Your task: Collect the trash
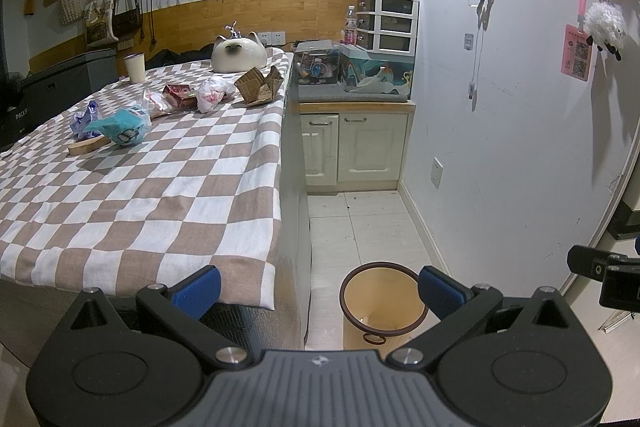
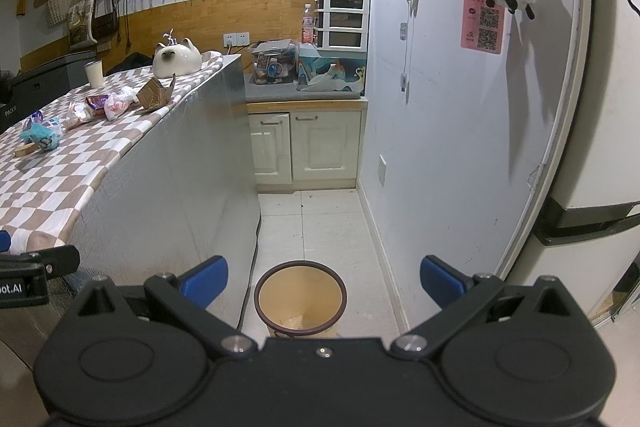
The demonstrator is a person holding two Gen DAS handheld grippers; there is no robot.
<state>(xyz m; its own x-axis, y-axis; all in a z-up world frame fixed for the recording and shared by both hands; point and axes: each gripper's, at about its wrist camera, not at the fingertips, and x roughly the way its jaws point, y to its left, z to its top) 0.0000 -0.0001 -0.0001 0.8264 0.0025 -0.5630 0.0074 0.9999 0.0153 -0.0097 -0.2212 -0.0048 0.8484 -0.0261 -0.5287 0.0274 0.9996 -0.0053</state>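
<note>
While trash litters the checkered table, both grippers' fingers gape wide, empty, above the bin.

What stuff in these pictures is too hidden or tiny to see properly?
- Bottom of the trash bin: right wrist view, the right gripper body covers it; only part of the inside shows.
- Print on the red box: left wrist view, too small to read.
- Contents of the white plastic bag: left wrist view, crumpled shut.
- Cup contents: left wrist view, its wall hides them.

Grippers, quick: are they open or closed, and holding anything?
Left gripper: open, holding nothing.
Right gripper: open, holding nothing.
</note>
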